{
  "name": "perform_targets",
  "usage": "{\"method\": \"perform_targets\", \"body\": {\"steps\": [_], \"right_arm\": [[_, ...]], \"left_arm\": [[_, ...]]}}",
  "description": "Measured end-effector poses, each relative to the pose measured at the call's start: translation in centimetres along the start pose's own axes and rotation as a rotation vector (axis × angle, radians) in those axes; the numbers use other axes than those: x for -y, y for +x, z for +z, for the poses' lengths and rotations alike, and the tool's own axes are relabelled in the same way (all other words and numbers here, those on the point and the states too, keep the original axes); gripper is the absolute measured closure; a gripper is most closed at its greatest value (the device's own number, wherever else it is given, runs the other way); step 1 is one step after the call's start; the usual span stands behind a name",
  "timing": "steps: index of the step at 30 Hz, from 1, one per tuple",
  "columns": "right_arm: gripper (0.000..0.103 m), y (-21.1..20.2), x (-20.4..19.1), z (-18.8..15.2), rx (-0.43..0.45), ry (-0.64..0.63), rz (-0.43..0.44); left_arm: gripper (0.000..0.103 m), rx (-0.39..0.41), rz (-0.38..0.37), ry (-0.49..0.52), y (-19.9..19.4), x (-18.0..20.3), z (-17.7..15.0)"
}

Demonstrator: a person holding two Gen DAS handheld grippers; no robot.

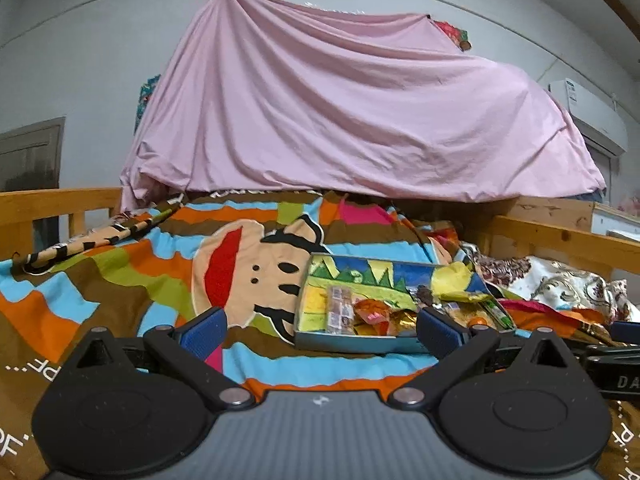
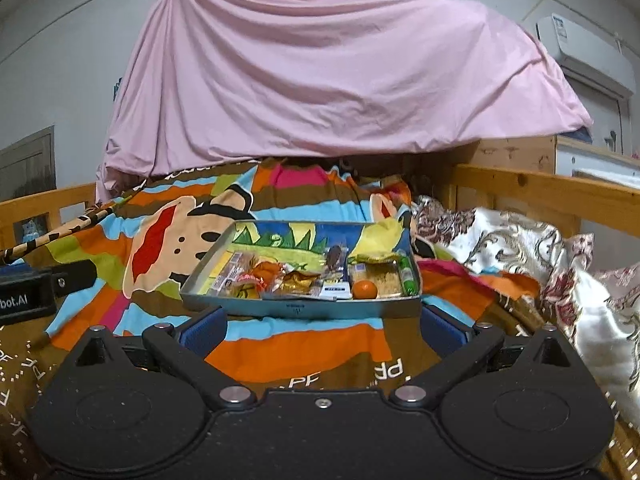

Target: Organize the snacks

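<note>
Snack tin [image 2: 300,308], lying on the cartoon blanket [image 2: 320,344] with its long side crosswise, is faced squarely by the spread, empty right gripper [image 2: 322,326]; the spread left gripper [image 1: 320,330] is offset to the tin's left.

Snack-filled tin tray [image 2: 296,307] on striped blanket [image 2: 304,356], beyond spread tongs [image 2: 322,326].

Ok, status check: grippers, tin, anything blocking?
Left gripper open, empty. Right gripper open, empty, squared up short of the tin. Tin on the blanket, snacks inside, orange near front right. Nothing between grippers and tin.
</note>
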State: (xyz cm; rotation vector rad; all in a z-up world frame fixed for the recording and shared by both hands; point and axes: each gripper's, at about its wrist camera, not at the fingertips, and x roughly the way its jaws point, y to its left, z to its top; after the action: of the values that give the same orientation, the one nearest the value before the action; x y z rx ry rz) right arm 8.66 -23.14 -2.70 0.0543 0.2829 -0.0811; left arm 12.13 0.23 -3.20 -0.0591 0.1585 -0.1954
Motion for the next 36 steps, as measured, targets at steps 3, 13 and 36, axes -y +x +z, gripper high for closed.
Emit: {"method": "perform_targets", "body": {"steps": [3, 13, 36], "right_arm": [[0.001, 0.5, 0.0, -0.2, -0.014, 0.013, 0.009], [0.001, 2.1, 0.5, -0.4, -0.021, 0.042, -0.009], [0.001, 2.0, 0.5, -0.5, 0.013, 0.031, -0.042]], "left_arm": [[0.000, -0.030, -0.012, 0.001, 0.5, 0.1, -0.4], [0.000, -0.090, -0.036, -0.036, 2.6, -0.3, -1.9], [0.000, -0.068, -0.024, -0.076, 2.8, -0.9, -1.9]]}}
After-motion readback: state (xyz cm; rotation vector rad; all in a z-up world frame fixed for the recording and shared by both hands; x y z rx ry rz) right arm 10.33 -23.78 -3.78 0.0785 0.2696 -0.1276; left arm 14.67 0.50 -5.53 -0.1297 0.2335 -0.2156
